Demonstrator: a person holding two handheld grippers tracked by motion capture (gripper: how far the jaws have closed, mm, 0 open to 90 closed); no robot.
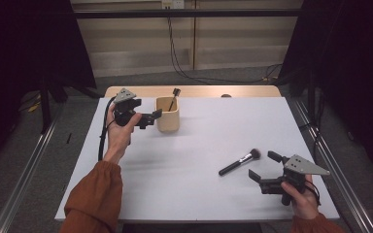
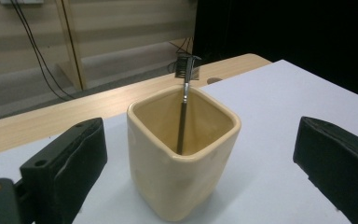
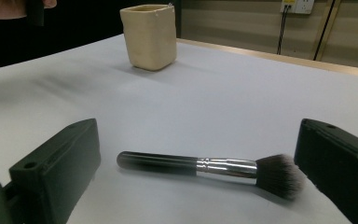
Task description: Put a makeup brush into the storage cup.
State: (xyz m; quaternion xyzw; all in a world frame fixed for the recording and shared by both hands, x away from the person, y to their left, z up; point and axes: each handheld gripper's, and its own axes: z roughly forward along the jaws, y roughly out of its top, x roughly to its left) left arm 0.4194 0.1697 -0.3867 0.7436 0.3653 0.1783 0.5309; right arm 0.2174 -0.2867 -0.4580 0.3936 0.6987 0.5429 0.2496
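Spreading across most of the high view, the white rectangular table top (image 1: 199,145) carries no print or label that can be read, and a pale wooden strip (image 1: 194,91) runs along its far edge. Next in size, the cream square ceramic cup (image 1: 167,114) stands upright near the far left of the table; its glazed walls show no brand or writing in either gripper view. The left gripper (image 1: 151,119) is held level just beside that cup on its left, jaws spread wide with nothing between them, the cup standing ahead of them in the left gripper view. The right gripper (image 1: 264,166) sits low at the near right, jaws likewise apart and not pressing anything. Between and just ahead of those jaws lies the black-handled makeup brush with a silver ferrule and grey bristles (image 3: 205,168), flat on the table, no lettering legible on its handle. Smallest, a thin dark-handled brush with a small flat head (image 2: 185,100) leans inside the cup.
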